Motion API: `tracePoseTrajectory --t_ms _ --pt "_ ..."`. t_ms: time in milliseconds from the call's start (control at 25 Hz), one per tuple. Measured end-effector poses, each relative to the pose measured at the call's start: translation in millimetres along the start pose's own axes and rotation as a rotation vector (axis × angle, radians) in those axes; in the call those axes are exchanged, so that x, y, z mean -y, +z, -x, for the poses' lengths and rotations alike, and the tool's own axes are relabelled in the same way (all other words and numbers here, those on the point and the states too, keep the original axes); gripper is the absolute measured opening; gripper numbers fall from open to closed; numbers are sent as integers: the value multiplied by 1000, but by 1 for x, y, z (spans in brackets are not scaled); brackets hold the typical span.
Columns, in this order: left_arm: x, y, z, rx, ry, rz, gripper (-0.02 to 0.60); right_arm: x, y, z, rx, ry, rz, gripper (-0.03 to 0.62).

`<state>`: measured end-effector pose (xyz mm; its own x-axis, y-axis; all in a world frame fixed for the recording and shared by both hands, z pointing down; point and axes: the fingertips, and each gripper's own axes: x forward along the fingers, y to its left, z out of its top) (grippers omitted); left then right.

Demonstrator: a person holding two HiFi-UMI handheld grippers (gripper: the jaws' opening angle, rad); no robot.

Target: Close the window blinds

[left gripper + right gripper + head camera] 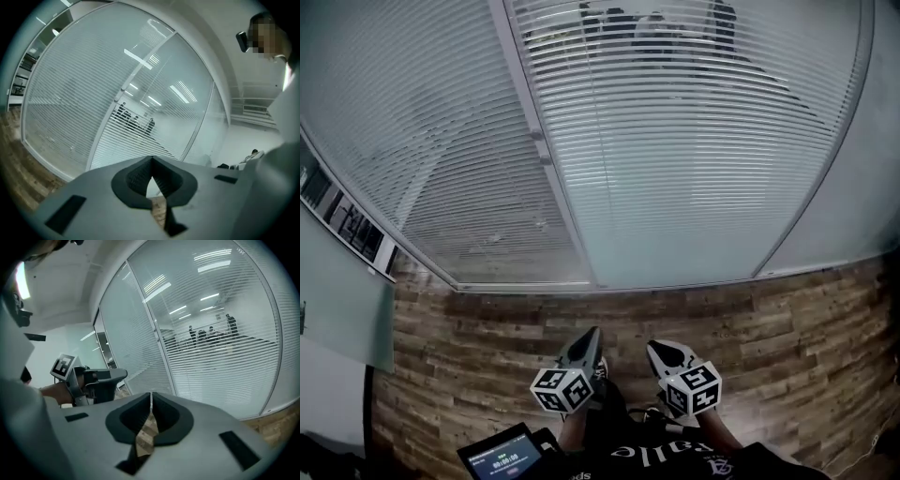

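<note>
Low before the blinds, we're holding left gripper and right gripper, jaws together, empty; likely parting one before reaching.

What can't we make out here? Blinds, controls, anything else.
- Blind wand or cord: none visible in any view; the top of the blinds is cut off by the head view's upper edge.
- People beyond the blinds: too small and striped by slats in every view.
- Screen at lower left: cut by the head view's bottom edge, print too small.
</note>
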<state>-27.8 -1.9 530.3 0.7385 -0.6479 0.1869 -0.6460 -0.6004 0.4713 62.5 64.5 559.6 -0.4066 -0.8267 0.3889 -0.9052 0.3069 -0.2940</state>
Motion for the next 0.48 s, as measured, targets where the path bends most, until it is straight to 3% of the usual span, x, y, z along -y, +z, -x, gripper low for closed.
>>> tracePoseTrajectory --t_ms 200,480 --pt "42 -48 54 -43 45 33 5 -27 -37 49 -29 58 1 25" --pt "69 -50 113 -2 36 7 5 -71 -44 74 15 85 32 25"
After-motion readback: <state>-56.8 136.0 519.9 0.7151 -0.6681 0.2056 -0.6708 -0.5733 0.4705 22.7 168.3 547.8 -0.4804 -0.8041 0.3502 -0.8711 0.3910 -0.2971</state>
